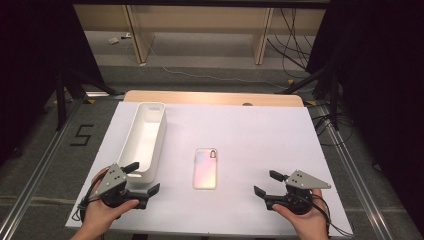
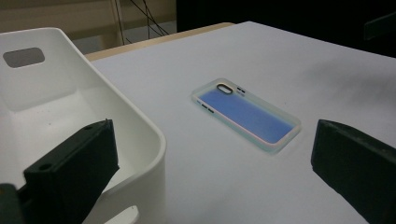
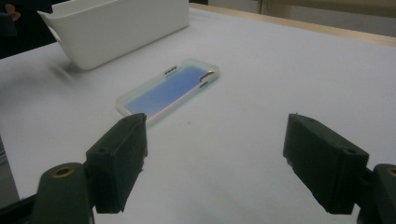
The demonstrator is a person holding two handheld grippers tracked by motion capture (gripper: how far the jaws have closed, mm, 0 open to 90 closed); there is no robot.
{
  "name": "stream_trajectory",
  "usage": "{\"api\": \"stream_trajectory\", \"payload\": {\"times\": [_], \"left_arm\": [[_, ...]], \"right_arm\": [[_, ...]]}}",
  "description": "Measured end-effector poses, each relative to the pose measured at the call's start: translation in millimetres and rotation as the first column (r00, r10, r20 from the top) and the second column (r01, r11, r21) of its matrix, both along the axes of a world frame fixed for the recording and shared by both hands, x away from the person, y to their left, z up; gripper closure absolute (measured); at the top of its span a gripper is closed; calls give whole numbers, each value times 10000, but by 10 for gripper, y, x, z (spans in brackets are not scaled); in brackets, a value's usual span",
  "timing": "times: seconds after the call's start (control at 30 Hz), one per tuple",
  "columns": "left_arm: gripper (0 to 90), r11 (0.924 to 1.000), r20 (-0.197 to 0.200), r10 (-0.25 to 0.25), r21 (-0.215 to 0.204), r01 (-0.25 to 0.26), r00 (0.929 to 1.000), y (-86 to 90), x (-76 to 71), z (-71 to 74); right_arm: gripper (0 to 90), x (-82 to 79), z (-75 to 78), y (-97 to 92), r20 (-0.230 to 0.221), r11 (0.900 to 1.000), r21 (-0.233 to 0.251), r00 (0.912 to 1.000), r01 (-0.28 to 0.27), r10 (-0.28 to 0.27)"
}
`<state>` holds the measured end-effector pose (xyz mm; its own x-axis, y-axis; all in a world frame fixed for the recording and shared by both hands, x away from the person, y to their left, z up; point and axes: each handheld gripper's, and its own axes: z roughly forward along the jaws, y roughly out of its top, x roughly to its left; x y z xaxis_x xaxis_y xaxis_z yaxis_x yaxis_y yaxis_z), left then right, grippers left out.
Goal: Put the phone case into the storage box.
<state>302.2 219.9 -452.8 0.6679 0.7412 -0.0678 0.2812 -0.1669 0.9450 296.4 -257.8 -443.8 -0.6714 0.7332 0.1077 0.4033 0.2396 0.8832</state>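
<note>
Progress: nothing moved | phone case (image 1: 205, 168) flat at centre, bin (image 1: 145, 140) at ten o'clock | our left gripper (image 1: 144, 179) and right gripper (image 1: 265, 183) both gape empty | pickup left.

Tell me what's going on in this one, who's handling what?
A person sits at a white table with a two-jaw gripper in each hand. The left gripper and the right gripper both have their jaws open and hold nothing. Between them lies a phone case, flat on the table and untouched. A long white bin stands at the left, close by the left gripper, and looks empty. Nothing has been picked up yet; both grippers point inward toward the case.
</note>
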Motion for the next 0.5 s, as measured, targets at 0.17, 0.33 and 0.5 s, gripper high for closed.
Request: {"api": "stream_trajectory", "payload": {"times": [0.17,0.33,0.5], "left_arm": [[5,10000,44,6,-60,-6,10000,3,-17,8],[6,10000,61,-49,-49,49,10000,-6,-31,17],[6,9997,172,-218,116,216,9996,-16,-45,24]], "right_arm": [[233,52,-46,5,168,9995,277,9997,177,-182],[283,92,2,55,179,9989,-127,9989,443,-440],[365,205,15,166,503,9986,-476,9985,223,-199]]}}
